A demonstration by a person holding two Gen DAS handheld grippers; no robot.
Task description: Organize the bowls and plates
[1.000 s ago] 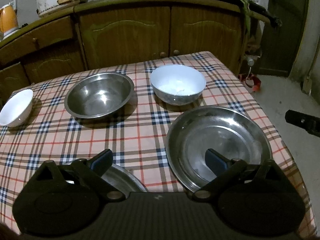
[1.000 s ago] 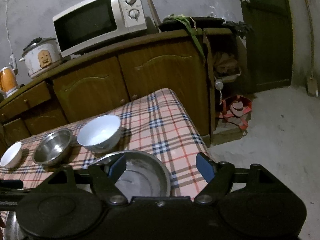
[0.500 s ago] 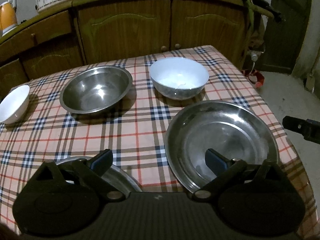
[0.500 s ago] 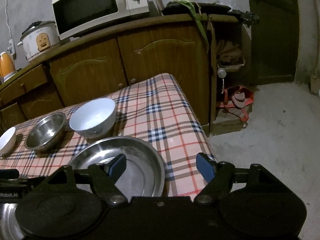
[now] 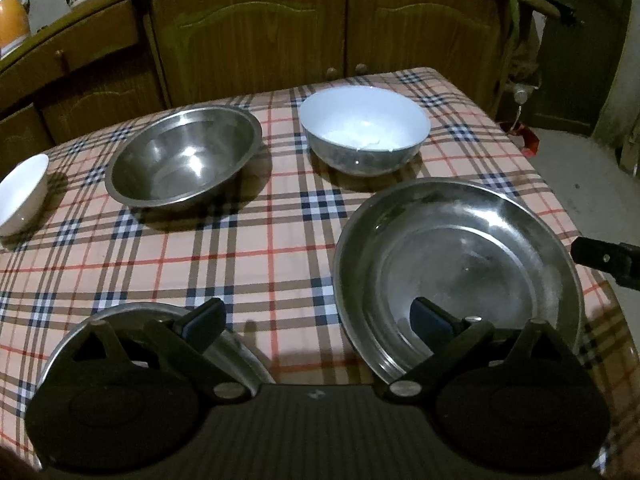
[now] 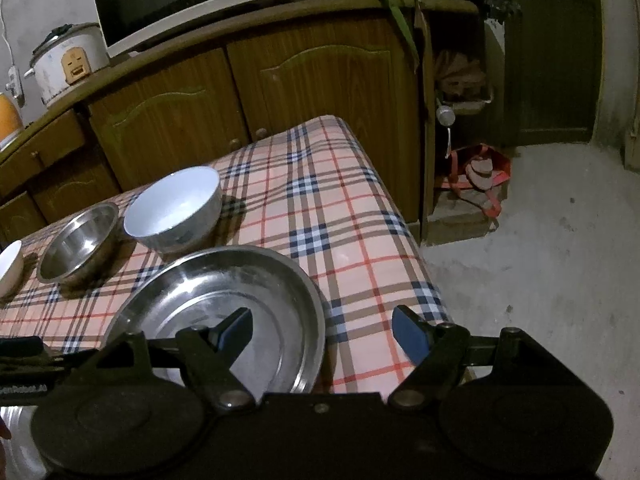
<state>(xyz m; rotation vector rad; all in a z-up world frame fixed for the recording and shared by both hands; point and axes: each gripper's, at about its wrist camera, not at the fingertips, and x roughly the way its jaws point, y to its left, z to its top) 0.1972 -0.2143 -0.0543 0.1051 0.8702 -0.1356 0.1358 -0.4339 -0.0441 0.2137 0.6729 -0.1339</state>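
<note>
Both grippers wide open, empty, over the big steel plate.

Right gripper (image 6: 322, 330) straddles the plate (image 6: 248, 280) rim at three o'clock; left gripper (image 5: 316, 316) hangs at six. Plate probably light, stiff, slippery: pinch the rim. Bowls lie toward twelve on the table (image 5: 240, 248).

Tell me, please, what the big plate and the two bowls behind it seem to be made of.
The plate looks like stainless steel: grey, shiny, with blurred reflections. The left bowl shows the same metal with bright highlights inside. The right bowl is white and glossy inside, greyer outside; probably ceramic or enamel, I cannot tell which.
</note>
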